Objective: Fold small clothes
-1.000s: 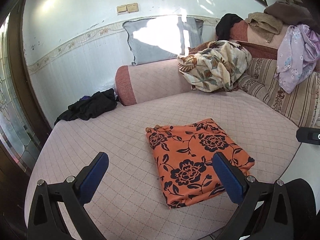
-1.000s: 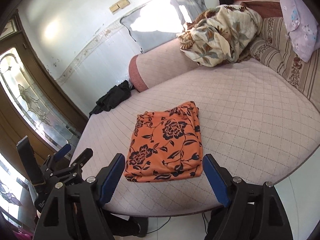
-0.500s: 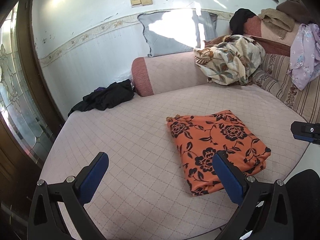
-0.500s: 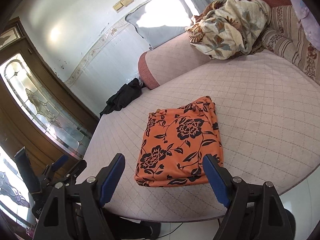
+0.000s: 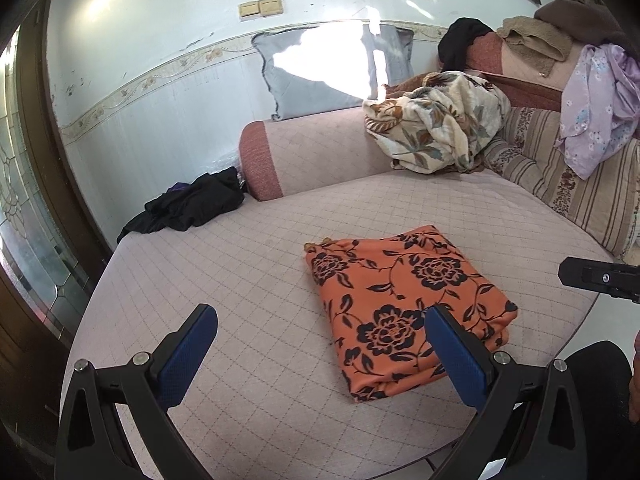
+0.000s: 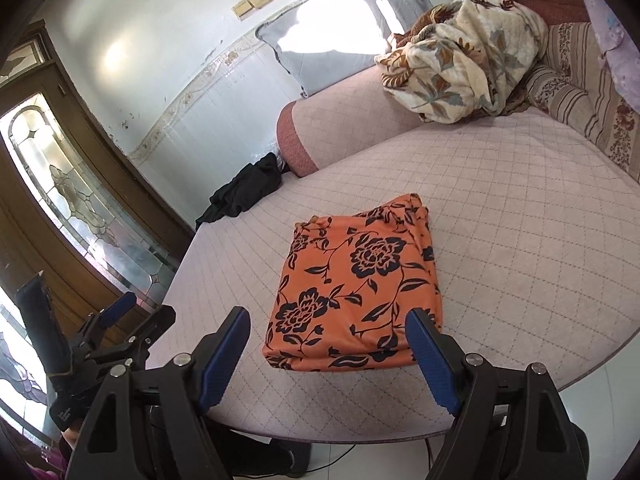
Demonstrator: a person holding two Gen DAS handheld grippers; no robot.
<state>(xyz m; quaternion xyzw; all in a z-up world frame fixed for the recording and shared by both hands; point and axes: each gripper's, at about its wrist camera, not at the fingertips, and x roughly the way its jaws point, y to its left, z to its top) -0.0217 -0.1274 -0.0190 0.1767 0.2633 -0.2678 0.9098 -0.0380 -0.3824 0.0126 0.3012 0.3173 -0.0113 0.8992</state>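
Nearest, the left tool (image 5: 320, 354) and right tool (image 6: 328, 354) are both standing released, blue pads spread wide and gripping nothing. Just beyond them, the folded orange floral garment (image 6: 356, 284) is lying flat on the quilted sofa seat (image 6: 520, 240), close to its front edge. Farther back, a black garment (image 5: 192, 204) is lying beside the armrest, and a floral blanket (image 5: 436, 120) is sitting bunched in the corner.
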